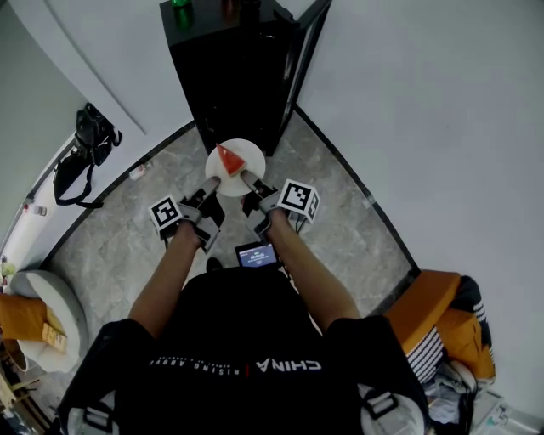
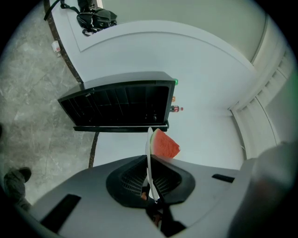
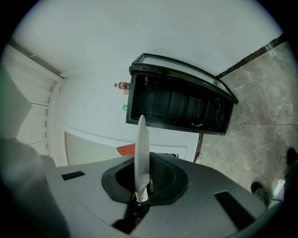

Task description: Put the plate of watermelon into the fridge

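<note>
A white plate (image 1: pixel 242 174) with a red watermelon slice (image 1: pixel 228 159) is held level over the floor, just in front of the black fridge (image 1: pixel 229 76). My left gripper (image 1: pixel 210 183) is shut on the plate's near left rim. My right gripper (image 1: pixel 250 180) is shut on its near right rim. In the left gripper view the plate (image 2: pixel 149 153) shows edge-on between the jaws, the watermelon (image 2: pixel 165 145) beside it. The right gripper view shows the plate (image 3: pixel 141 153) edge-on too, with the slice (image 3: pixel 125 149) mostly hidden behind it. The fridge (image 3: pixel 179 108) stands open, its inside dark.
The fridge door (image 1: pixel 308 47) stands open at the right, near the wall. A green bottle (image 1: pixel 180 5) sits on the fridge top. A black bag (image 1: pixel 87 146) lies at the left wall. An orange seat with clothes (image 1: pixel 442 319) is at the right, a white stool (image 1: pixel 47 314) at the left.
</note>
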Demonstrator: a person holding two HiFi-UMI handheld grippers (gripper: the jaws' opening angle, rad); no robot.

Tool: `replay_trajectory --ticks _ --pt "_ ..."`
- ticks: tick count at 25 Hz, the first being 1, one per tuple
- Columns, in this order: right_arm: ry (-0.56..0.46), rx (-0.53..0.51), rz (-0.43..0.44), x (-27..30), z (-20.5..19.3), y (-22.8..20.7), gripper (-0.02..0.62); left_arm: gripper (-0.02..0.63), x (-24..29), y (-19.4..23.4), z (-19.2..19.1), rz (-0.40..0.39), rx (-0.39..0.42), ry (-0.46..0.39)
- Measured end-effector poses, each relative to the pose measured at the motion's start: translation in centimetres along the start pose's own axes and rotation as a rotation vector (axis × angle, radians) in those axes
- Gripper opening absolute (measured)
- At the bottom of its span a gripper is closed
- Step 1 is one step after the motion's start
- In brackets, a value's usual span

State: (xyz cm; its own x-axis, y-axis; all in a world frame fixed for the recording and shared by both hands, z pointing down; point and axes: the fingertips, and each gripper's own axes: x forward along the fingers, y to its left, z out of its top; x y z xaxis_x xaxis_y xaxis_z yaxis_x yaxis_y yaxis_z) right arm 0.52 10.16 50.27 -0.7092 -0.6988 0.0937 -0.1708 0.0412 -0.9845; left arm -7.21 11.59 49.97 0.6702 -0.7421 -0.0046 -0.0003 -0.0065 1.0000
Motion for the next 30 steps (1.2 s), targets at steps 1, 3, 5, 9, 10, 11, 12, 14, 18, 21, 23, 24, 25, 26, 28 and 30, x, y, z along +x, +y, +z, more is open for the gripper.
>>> replay_trajectory --ticks 1,3,5,9,10,11,12,14,18,21,23,24,25,26,28,30 --pt "0.0 0.006 -0.001 -0.1 0.0 0.0 0.025 0.031 0.1 0.1 -0.1 0.002 0.001 -0.001" --pt "0.001 0.013 -0.002 -0.4 0.2 -0.2 0.025 0.031 0.3 0.2 -0.4 0.005 0.006 -0.001" --pt "0.004 0.009 -0.006 -0.8 0.8 -0.6 0.025 0.031 0.8 0.3 -0.8 0.008 0.006 -0.001" --pt "0.01 0.043 -0.008 -1.6 1.8 -1.1 0.025 0.031 2.0 0.6 -1.7 0.015 0.003 -0.006" --pt "0.013 0.045 -0.007 -1.8 2.2 -1.3 0.025 0.031 2.3 0.7 -2.0 0.017 0.005 -0.009" --pt "0.017 0.039 -0.006 -2.0 2.6 -1.4 0.025 0.031 2.7 0.8 -2.2 0.019 0.006 -0.012" --pt "0.021 0.031 -0.005 -2.2 3.0 -1.5 0.025 0.031 3.0 0.9 -2.4 0.02 0.007 -0.016" --pt "0.033 0.026 -0.003 -2.6 3.8 -1.8 0.025 0.031 3.8 1.0 -3.0 0.021 0.008 -0.026" --pt "0.07 0.022 0.003 -3.2 5.1 -2.5 0.025 0.031 5.0 1.7 -3.9 0.031 0.022 -0.048" --pt "0.094 0.029 0.001 -2.9 5.1 -3.0 0.025 0.031 5.1 2.1 -3.8 0.037 0.005 -0.073" --pt "0.1 0.047 -0.001 -2.8 4.9 -3.4 0.025 0.031 5.0 2.5 -3.9 0.045 -0.005 -0.079" --pt "0.1 0.056 -0.002 -2.8 4.9 -3.6 0.025 0.031 5.1 2.6 -3.9 0.05 -0.007 -0.077" --pt "0.099 0.063 -0.003 -2.8 5.0 -3.9 0.025 0.031 5.2 2.8 -3.9 0.056 -0.007 -0.074" --pt "0.098 0.065 -0.005 -2.6 5.2 -4.1 0.025 0.031 5.4 3.0 -3.7 0.059 -0.007 -0.069" --pt "0.092 0.057 -0.011 -1.9 5.7 -4.5 0.025 0.031 6.1 3.4 -3.0 0.061 -0.008 -0.054" --pt "0.081 0.051 -0.016 -1.1 6.2 -4.9 0.025 0.031 6.7 3.6 -2.3 0.062 -0.005 -0.033"
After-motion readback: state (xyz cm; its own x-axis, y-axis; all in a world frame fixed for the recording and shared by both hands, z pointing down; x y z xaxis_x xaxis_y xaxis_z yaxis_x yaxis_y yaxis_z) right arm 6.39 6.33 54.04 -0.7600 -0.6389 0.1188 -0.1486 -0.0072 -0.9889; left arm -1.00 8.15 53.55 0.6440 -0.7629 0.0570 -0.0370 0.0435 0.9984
